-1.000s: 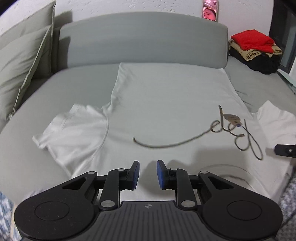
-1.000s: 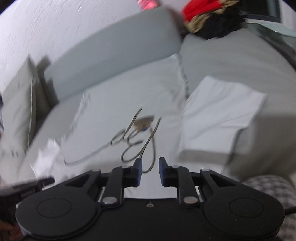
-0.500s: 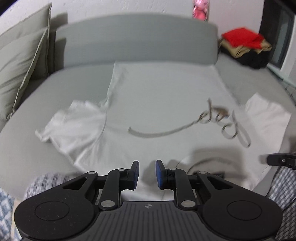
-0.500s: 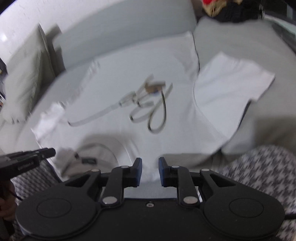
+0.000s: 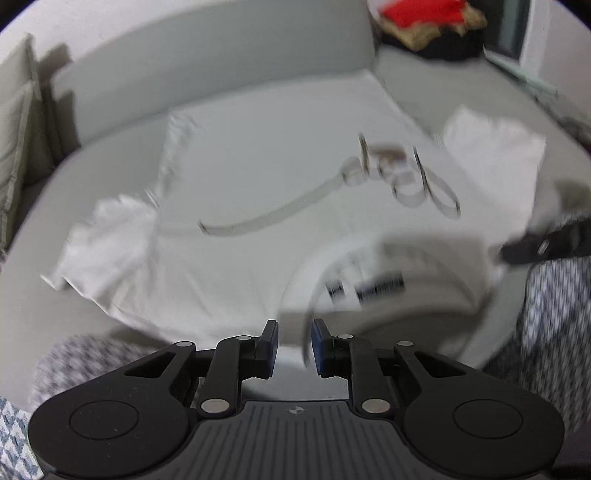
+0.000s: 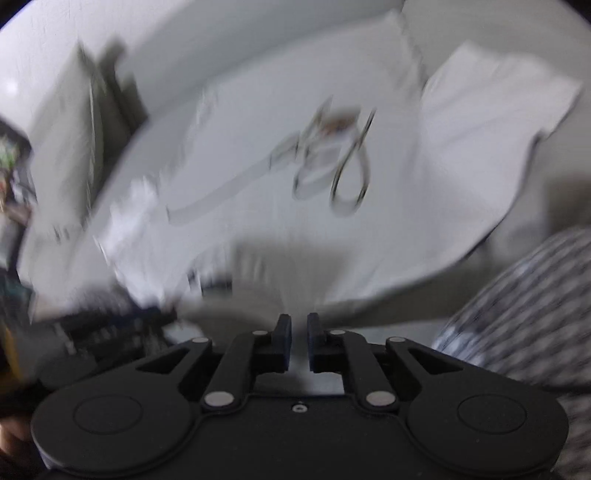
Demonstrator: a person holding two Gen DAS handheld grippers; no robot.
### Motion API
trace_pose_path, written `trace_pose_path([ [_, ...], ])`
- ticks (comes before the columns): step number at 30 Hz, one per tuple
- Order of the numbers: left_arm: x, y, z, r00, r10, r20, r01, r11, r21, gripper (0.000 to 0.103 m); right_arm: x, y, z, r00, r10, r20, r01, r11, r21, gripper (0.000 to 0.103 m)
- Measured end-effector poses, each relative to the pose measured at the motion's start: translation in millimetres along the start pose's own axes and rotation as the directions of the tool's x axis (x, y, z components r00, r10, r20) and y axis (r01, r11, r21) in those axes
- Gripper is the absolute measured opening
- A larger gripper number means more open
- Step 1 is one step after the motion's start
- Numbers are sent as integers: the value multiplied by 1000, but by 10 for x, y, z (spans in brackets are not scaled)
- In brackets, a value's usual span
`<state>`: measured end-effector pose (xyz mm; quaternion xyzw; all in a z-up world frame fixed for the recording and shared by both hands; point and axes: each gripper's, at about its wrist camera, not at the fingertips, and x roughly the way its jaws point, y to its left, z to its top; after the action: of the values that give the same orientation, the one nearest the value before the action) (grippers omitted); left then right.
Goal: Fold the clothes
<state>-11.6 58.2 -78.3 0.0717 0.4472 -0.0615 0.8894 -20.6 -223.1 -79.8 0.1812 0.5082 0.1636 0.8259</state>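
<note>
White T-shirt point(image 5: 280, 177), one item: lying spread flat on the seat of the grey sofa point(image 5: 221, 74), neck end nearest the cameras, hem reaching toward the sofa's backrest; one sleeve point(image 5: 110, 236) is lying out to the left of the shirt body, the other sleeve point(image 5: 495, 155) to the right. A looping script design point(image 5: 399, 173) is showing across the shirt's chest, and a dark label point(image 5: 369, 288) is sitting inside the collar. Left gripper point(image 5: 294, 345): pointing steeply down at the shirt's near edge, just left of the collar; its jaws are standing a narrow gap apart with the blurred dark collar edge running between them, though whether the pads are pressing on cloth cannot be told. Right gripper point(image 6: 298, 341): also angling steeply down, hanging over the shirt's near edge on the right-shoulder side; its jaws are closing, a slim gap still showing, with pale cloth visible between them but no firm grip readable through the blur. In the left view its black tip is entering at the right of the shirt. Folded clothes pile point(image 5: 432, 26), red on top: resting on the sofa well beyond the shirt's right sleeve. Grey cushions point(image 5: 18, 129): leaning at the sofa's left end, apart from the shirt. Checked trouser fabric point(image 6: 524, 306): showing below the shirt's near edge.
</note>
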Motion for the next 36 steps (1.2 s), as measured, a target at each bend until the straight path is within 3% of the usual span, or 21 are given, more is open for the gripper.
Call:
trace_pose_path([
  [2,-76,70,142,999,-7,37,9,999,-45,28,-256,-143,143,991,5,132,-15,997,69,36],
  [3,-103,102,213,999,-18,50,21,998,-64,30,-363,-231,214,982,1,190,-22,994,106,42],
  [6,-120,133,367,997,-19,79,25,996,-81,34,-594,-533,388,949,-47,313,-22,977,213,44],
  [9,-106,105,416,996,-18,86,24,997,-75,34,-702,-927,456,915,-126,384,-14,939,343,45],
  [13,-98,36,362,996,-57,72,62,996,-70,34,-708,-1467,477,897,-212,388,-6,871,491,42],
  [16,-94,4,336,996,-61,64,65,996,-63,34,-586,-1716,495,895,-218,390,-20,853,522,38],
  [19,-103,0,331,997,-55,63,59,996,-65,34,-498,-1901,531,890,-185,416,-70,847,527,26],
  [25,-97,-31,344,997,-47,58,51,997,-63,35,-332,-1969,606,893,-111,436,-127,867,481,25],
  [26,-96,-39,346,997,-48,59,52,997,-61,35,-323,-1953,621,893,-118,434,-116,872,475,21],
  [27,-99,-48,346,997,-48,61,52,997,-58,35,-318,-1932,637,894,-134,427,-95,875,474,9],
  [29,-109,-58,343,996,-51,69,54,997,-54,35,-323,-1872,651,892,-169,418,-51,883,467,3],
  [36,-103,17,313,995,-62,84,70,994,-89,35,-427,-1403,711,850,-239,470,57,928,369,3],
])
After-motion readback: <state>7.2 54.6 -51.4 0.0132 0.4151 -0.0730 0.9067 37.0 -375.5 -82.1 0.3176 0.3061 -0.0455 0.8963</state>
